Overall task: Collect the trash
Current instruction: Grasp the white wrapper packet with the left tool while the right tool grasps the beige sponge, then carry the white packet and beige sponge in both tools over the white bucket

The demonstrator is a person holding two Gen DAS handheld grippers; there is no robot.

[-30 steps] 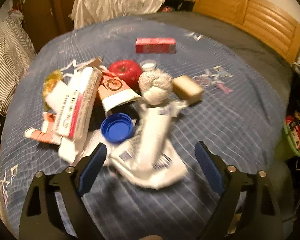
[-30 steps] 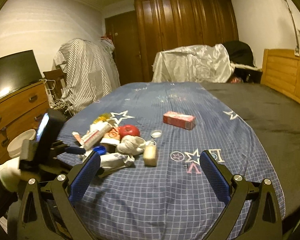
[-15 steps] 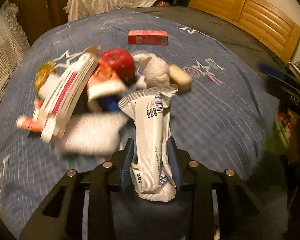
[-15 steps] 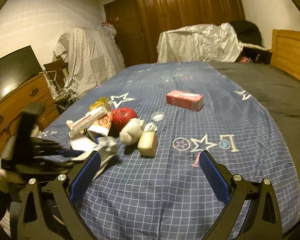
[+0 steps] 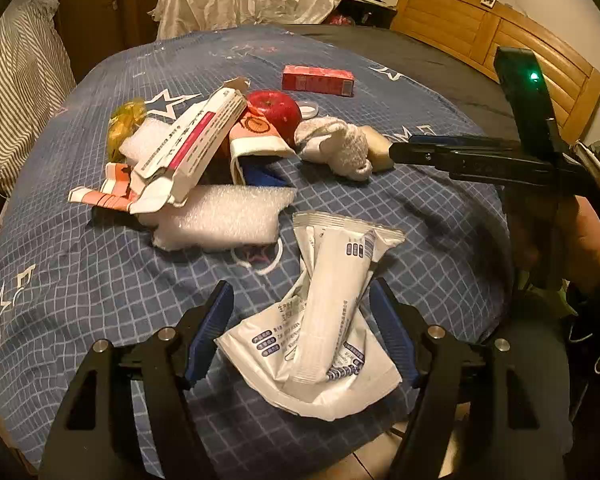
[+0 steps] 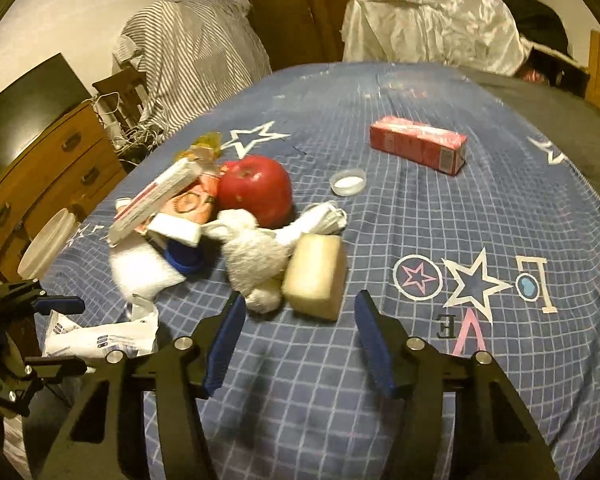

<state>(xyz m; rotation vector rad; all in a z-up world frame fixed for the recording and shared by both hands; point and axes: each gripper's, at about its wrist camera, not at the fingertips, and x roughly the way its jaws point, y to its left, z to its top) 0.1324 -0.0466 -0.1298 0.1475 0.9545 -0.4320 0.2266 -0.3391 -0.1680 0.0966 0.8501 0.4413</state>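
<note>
Trash lies in a heap on the blue checked bedspread (image 5: 80, 280). A white plastic wrapper (image 5: 324, 320) rests at the near edge between the fingers of my left gripper (image 5: 300, 286). Its jaws are opening and the pads no longer press on the wrapper. My right gripper (image 6: 300, 298) is low over the bed with its jaws closing. A tan block (image 6: 316, 276) and a white sock (image 6: 256, 256) lie just past its tips, with nothing between the pads. Behind them are a red apple (image 6: 256, 188), a white-and-red carton (image 5: 192, 140), a foam sheet (image 5: 220, 220) and a red box (image 6: 420, 148).
A small white cap (image 6: 348, 180) and a blue lid (image 6: 184, 260) lie in the heap, a yellow wrapper (image 5: 126, 120) at its far left. A wooden dresser (image 6: 40, 160) stands left of the bed, a wooden headboard (image 5: 480, 32) to the right. Striped cloth (image 6: 196, 52) hangs behind.
My left gripper shut on the white wrapper, drew it out of the heap to the near edge, then let go. My right gripper dropped toward the tan block and its jaws narrowed.
</note>
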